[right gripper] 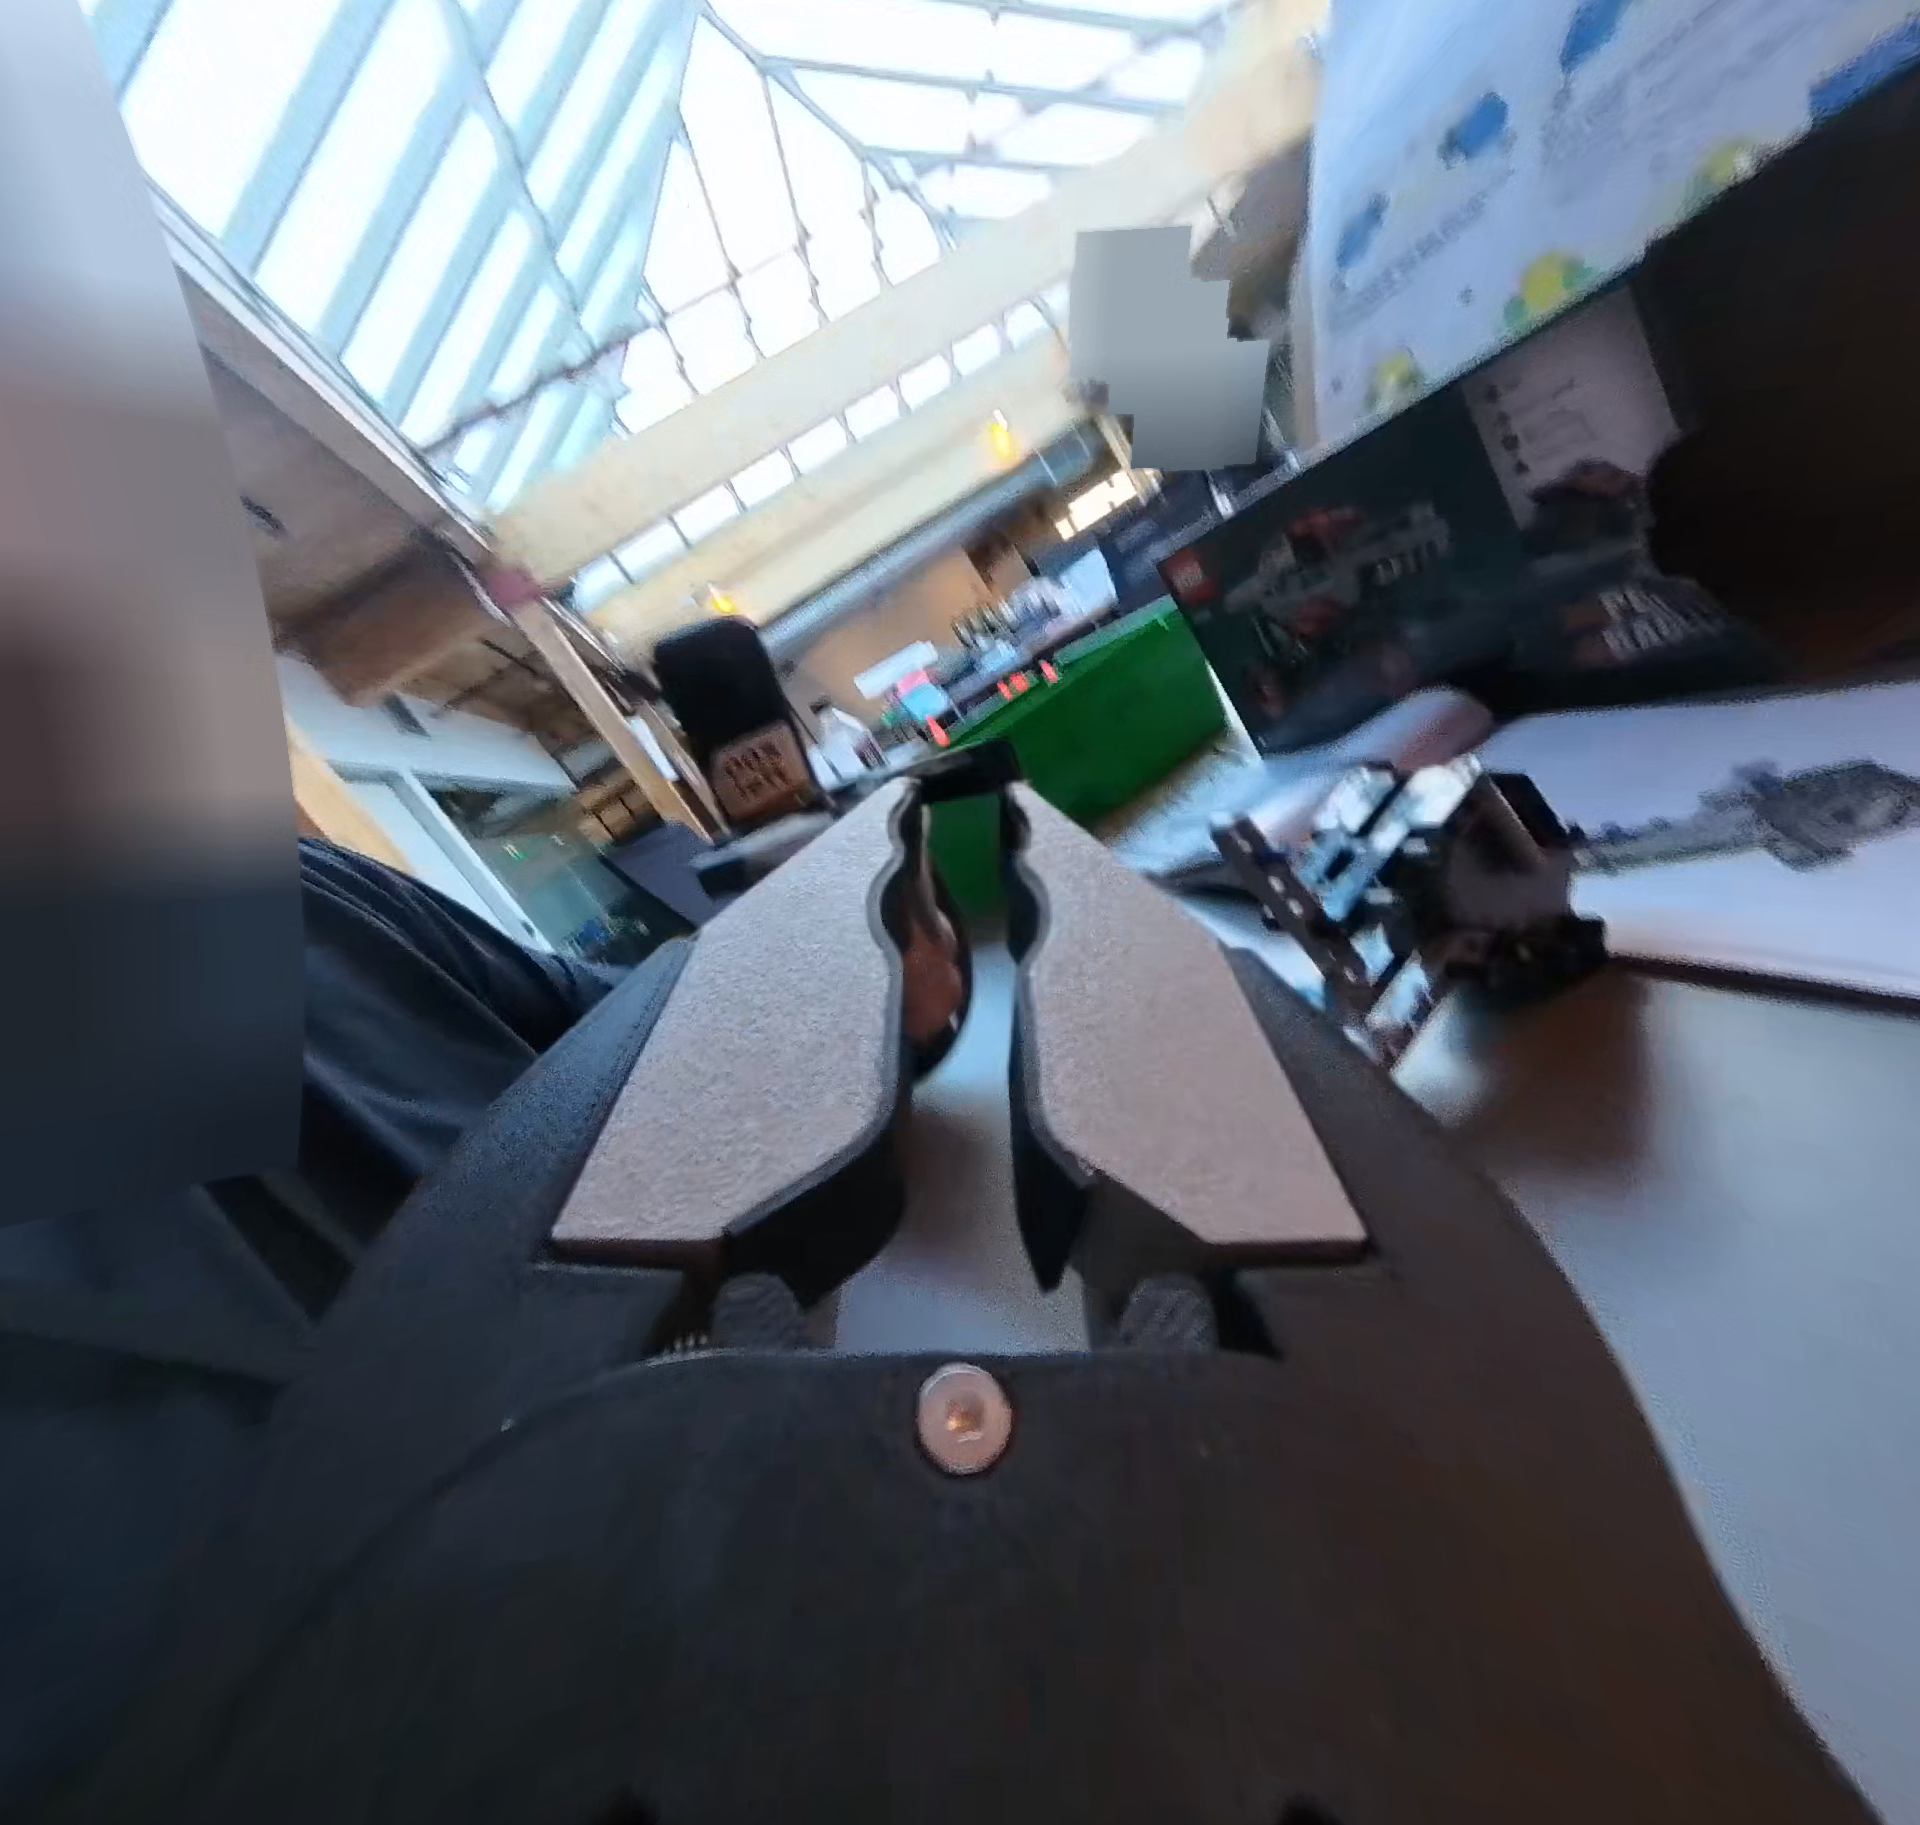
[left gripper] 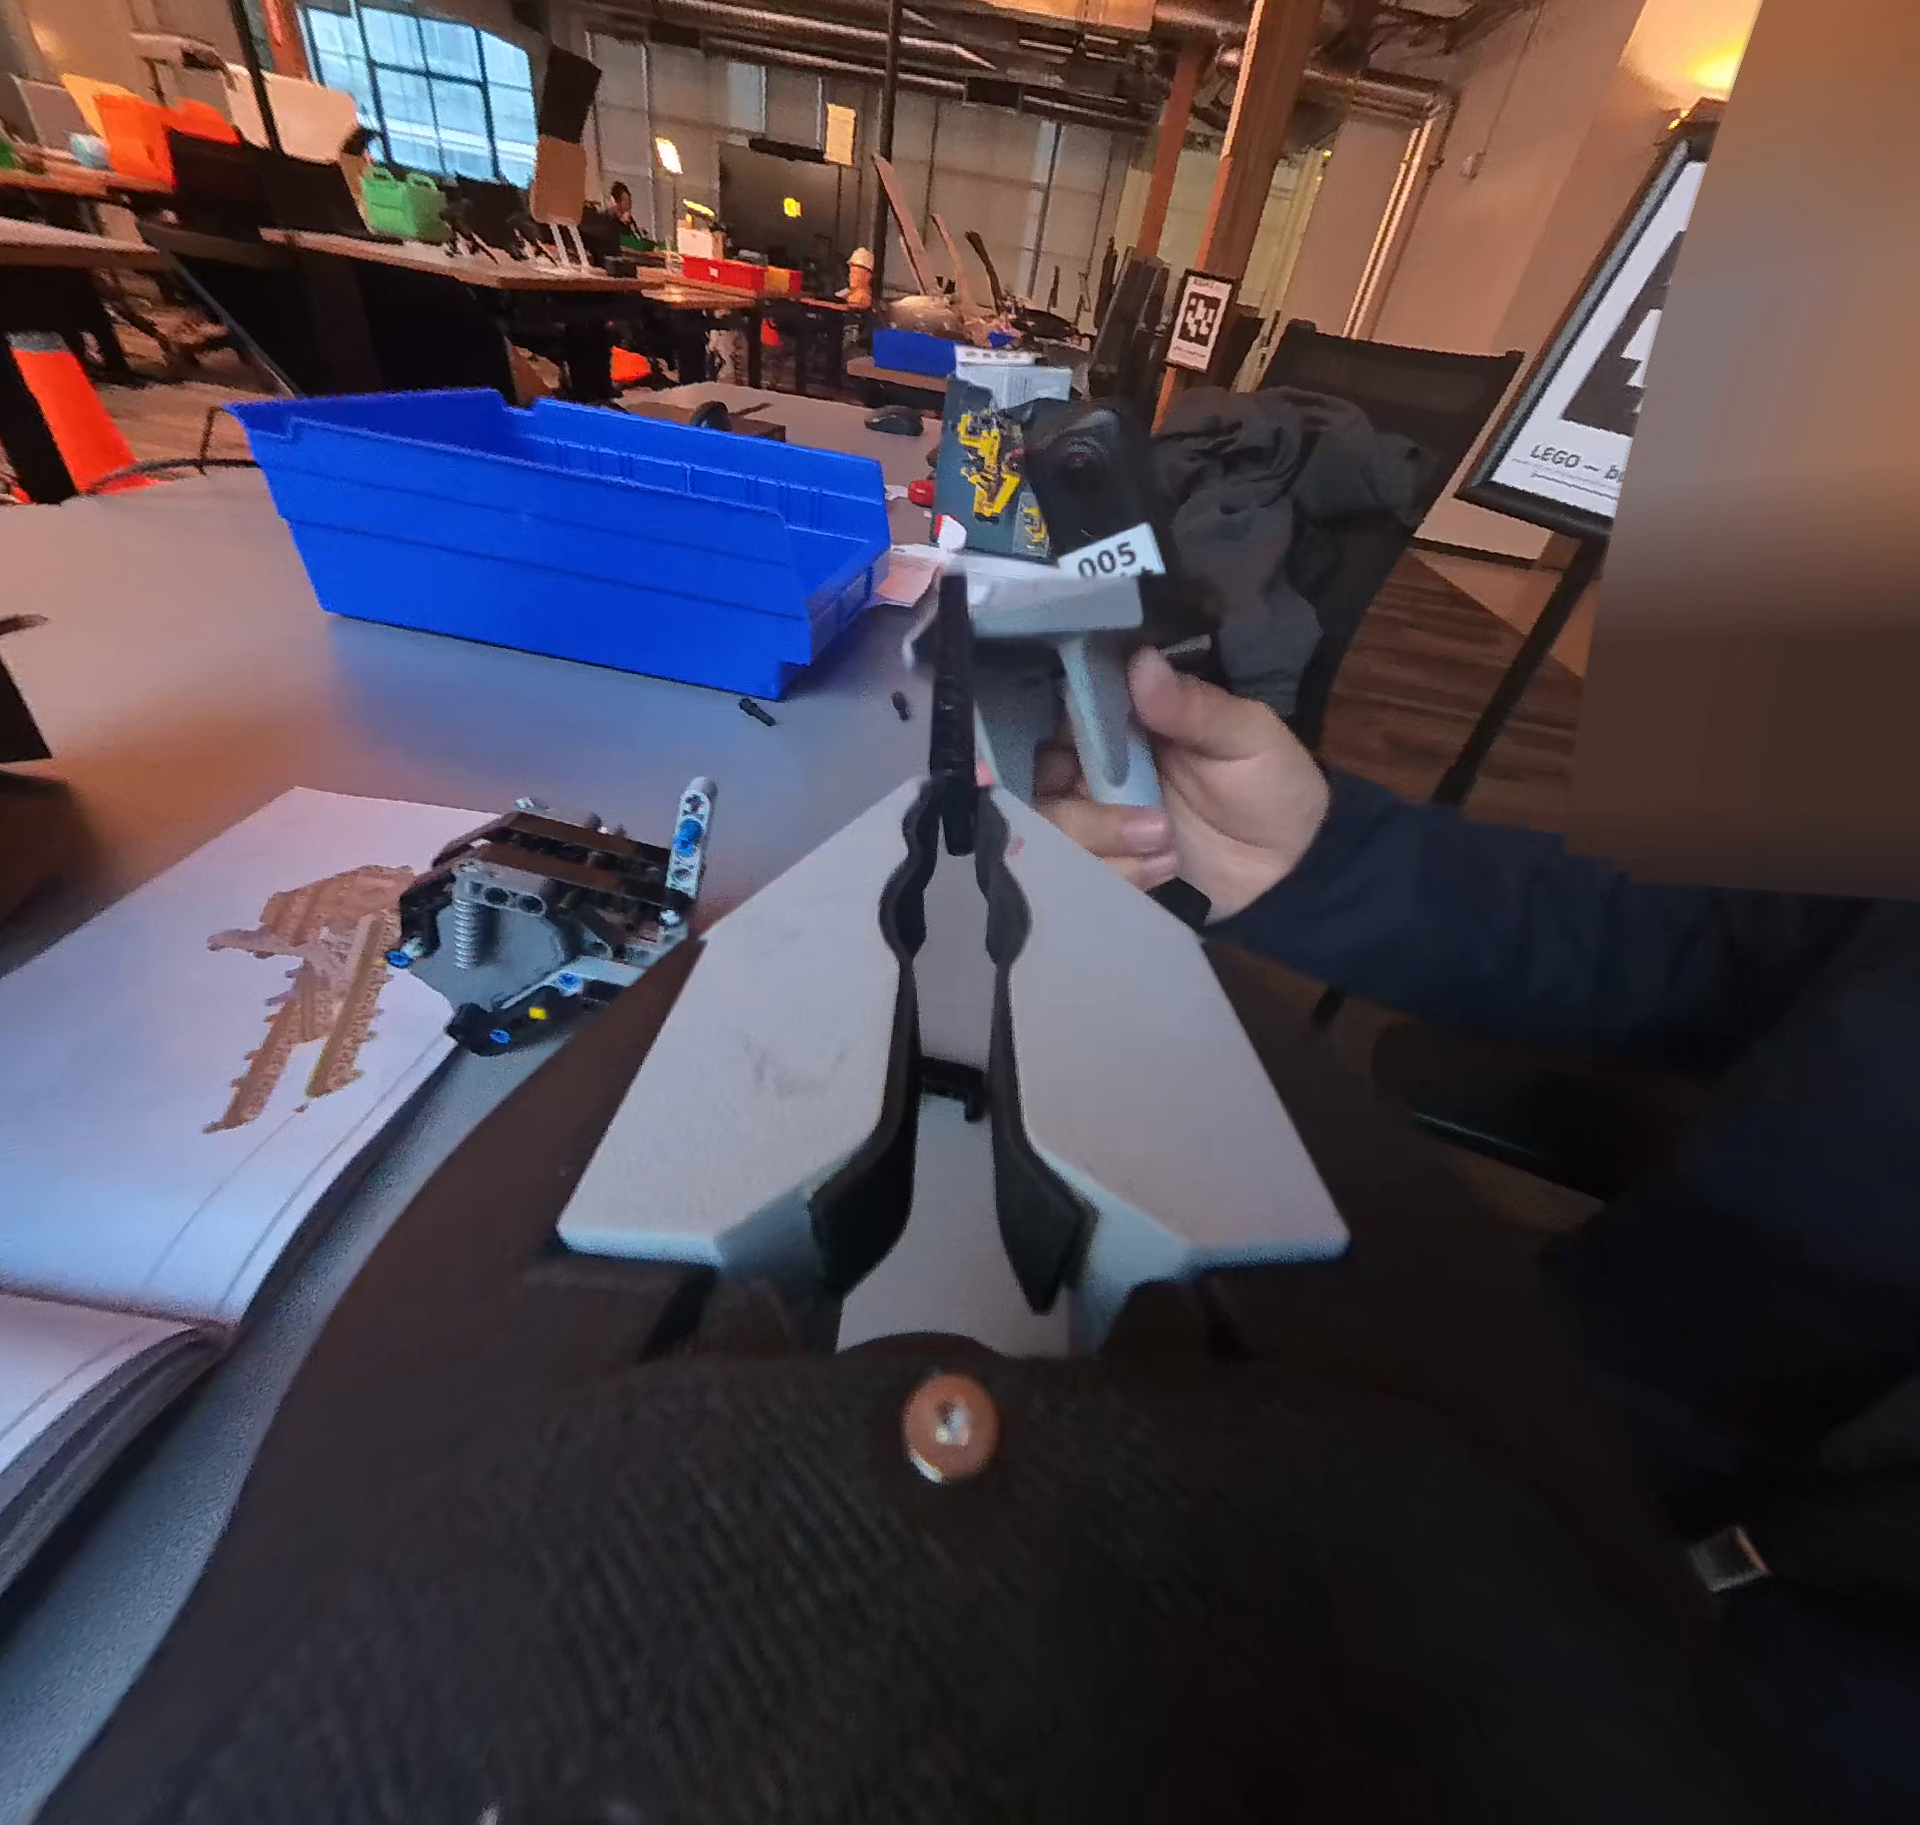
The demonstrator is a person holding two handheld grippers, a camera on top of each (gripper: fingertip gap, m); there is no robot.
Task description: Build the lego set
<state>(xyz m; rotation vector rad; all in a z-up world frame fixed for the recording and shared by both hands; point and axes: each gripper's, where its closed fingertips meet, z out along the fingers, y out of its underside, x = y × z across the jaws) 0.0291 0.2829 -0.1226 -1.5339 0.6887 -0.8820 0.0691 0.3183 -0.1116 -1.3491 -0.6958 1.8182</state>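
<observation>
My left gripper [left gripper: 951, 819] is shut on the lower end of a thin black Lego beam [left gripper: 948, 695], which stands upright above the table. My right gripper [right gripper: 961, 799] is shut on a small black piece [right gripper: 971, 783] at its tips. In the left wrist view the right gripper sits at the top end of that same beam, held by a hand [left gripper: 1205, 788]. A partly built grey and black Lego assembly [left gripper: 551, 913] rests on the open instruction booklet [left gripper: 208, 996]. It also shows in the right wrist view [right gripper: 1403, 871], to the right of my right gripper.
A blue bin [left gripper: 571, 528] stands on the grey table behind the assembly. Two small black pins [left gripper: 756, 710] lie in front of it. A Lego box [left gripper: 987, 476] and a dark jacket [left gripper: 1278, 528] are beyond. A green bin [right gripper: 1091, 726] and another box [right gripper: 1351, 612] lie ahead of the right gripper.
</observation>
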